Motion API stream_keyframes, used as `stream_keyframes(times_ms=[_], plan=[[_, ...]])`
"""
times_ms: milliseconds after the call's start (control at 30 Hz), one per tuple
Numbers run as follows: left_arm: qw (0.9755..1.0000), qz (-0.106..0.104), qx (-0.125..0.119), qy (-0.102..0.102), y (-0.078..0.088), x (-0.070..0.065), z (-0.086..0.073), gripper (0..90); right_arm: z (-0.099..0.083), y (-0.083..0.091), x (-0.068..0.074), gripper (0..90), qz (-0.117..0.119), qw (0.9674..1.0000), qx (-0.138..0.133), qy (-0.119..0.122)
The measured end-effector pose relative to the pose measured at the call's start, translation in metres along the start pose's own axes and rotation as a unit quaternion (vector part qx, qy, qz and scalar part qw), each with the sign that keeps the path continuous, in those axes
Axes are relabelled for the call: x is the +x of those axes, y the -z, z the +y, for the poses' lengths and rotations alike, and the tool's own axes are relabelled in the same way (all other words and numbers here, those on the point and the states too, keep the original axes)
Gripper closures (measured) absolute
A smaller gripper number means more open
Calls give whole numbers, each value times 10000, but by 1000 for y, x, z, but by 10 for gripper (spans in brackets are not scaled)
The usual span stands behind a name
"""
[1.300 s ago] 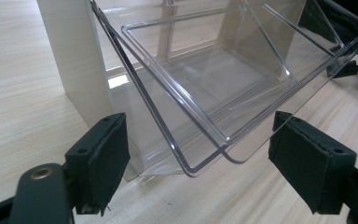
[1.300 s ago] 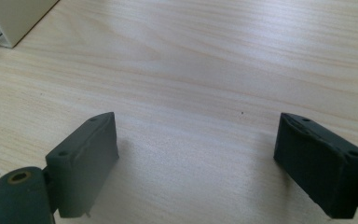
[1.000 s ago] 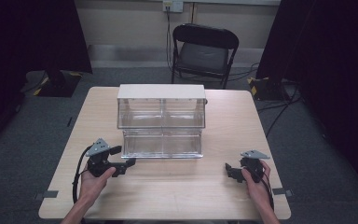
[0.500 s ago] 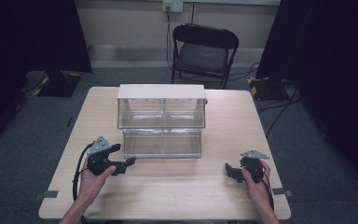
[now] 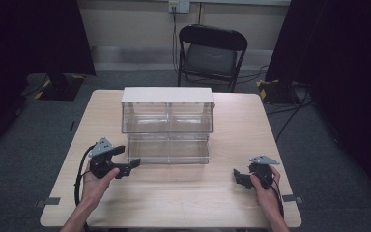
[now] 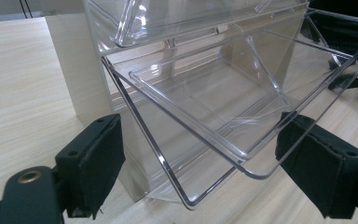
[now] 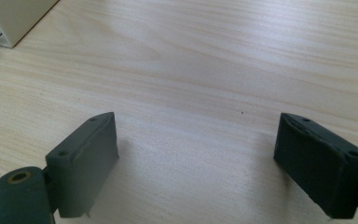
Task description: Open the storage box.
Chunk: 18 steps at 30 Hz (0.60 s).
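A clear plastic drawer cabinet with a pale top stands mid-table. Its lower left drawer is tipped outward and has nothing inside. My left gripper sits at the cabinet's front left corner, held in a hand. In the left gripper view, the left gripper is open and the drawer's front lip lies between its jaws without touching them. My right gripper rests near the table's front right, well away from the cabinet. Close up, that right gripper is open over bare wood.
The wooden table has free room in front of the cabinet and on both sides. A black folding chair stands beyond the far edge. Cables trail on the grey floor at the right. The cabinet's corner shows in the right gripper view.
My left gripper has edged a little right and forward, closer to the cabinet's lower drawer. The right gripper has stayed in place.
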<state>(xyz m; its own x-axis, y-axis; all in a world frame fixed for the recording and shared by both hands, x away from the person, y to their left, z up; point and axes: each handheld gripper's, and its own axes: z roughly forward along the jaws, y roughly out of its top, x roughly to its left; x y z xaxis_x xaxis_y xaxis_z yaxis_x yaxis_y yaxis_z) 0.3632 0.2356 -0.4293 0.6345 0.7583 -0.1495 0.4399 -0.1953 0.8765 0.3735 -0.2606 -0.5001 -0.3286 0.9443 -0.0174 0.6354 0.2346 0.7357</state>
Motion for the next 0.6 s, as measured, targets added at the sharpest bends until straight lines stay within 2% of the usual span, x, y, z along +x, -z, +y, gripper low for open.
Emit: stream_keyframes(times_ms=[333,367,600], plan=[[10000,18,3,23,1,1,1,155,0,0,0,128,1,10000,1,-3],[10000,43,28,-21,2,1,2,156,0,0,0,129,1,10000,1,-4],[10000,37,-51,-1,3,1,7,155,0,0,0,129,2,10000,0,-2]])
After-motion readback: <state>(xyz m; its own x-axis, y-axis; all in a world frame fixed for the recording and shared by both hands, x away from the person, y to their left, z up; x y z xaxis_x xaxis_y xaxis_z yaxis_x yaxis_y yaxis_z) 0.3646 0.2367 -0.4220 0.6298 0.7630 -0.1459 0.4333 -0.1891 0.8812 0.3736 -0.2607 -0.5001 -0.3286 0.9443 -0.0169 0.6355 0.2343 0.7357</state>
